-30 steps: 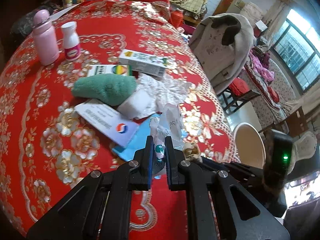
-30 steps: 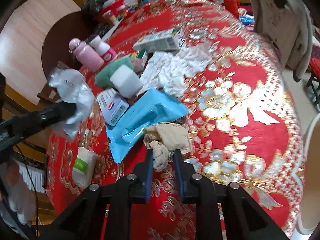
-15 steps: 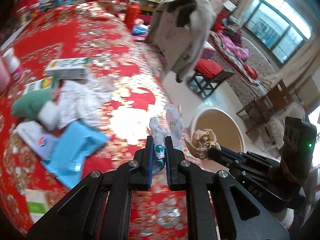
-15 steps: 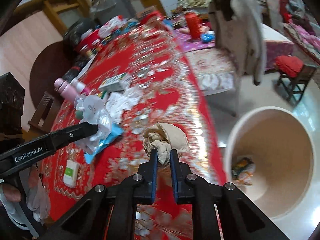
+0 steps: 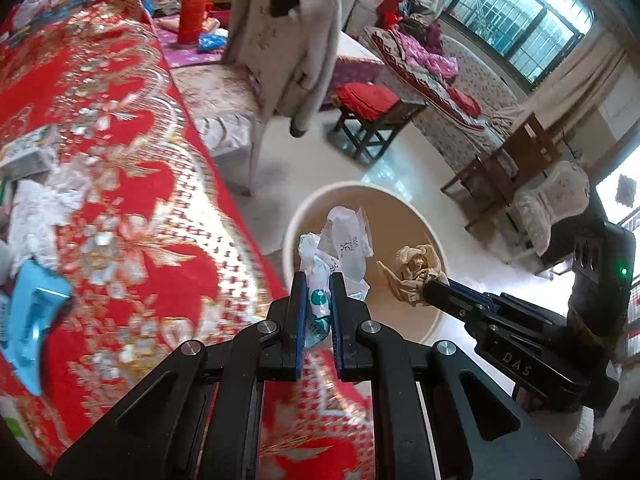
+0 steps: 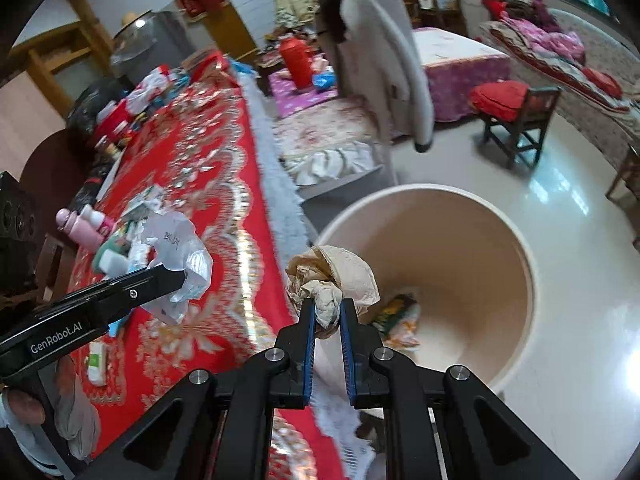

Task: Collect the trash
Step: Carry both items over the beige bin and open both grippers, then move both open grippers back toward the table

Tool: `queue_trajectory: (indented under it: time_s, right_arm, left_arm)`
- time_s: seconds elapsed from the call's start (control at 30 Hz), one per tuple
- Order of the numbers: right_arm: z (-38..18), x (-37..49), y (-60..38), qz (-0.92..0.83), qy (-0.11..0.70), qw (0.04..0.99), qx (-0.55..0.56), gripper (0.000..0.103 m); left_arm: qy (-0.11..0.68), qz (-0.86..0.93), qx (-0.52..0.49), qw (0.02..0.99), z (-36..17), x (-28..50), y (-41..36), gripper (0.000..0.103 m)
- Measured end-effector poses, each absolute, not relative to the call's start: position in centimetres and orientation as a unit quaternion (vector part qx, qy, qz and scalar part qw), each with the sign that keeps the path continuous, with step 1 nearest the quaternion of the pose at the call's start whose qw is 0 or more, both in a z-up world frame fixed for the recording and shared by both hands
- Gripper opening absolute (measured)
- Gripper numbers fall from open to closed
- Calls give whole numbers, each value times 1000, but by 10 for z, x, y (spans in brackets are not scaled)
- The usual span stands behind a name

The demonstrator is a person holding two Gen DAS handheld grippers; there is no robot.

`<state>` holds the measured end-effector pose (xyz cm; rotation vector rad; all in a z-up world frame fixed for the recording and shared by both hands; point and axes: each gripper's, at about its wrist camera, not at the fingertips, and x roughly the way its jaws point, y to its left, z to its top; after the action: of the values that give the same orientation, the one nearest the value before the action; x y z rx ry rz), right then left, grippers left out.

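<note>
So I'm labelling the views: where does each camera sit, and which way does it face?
Left wrist: on the left tool, looking down past its crumpled plastic wrapper at the beige bin; the right tool shows.
Right wrist: on the right tool, looking down past its brown paper wad into the bin; the left tool and a hand show.
Shared: bin, red tablecloth, both pieces of trash.

"genrobot.ai" on left hand-held gripper

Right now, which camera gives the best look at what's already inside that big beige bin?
The right wrist view: it looks down into the bin and shows a colourful wrapper on its bottom. In the left wrist view the held plastic wrapper and crumpled paper hide the bin's inside.
</note>
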<state>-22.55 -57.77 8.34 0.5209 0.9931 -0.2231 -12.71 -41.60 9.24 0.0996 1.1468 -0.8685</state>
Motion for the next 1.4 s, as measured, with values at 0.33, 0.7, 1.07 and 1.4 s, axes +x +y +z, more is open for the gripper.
queue_trajectory:
  time_s: [0.33, 0.7, 1.07, 1.4]
  right_arm:
    - [68, -242, -608, -150, 485, 823, 255, 17]
    - [64, -248, -609, -150, 493, 820, 251, 36]
    - [76, -222, -574, -117, 485, 836, 226, 42]
    - [83, -187, -527, -64, 486, 848, 202, 42]
  left_arm:
    - [546, -420, 22, 724, 70, -134, -447, 12]
    - [549, -412, 8, 727, 67, -130, -443, 43]
    - [517, -349, 35, 780, 79, -125, -395, 43]
    - [501, -290, 30, 815, 90, -111, -335, 43]
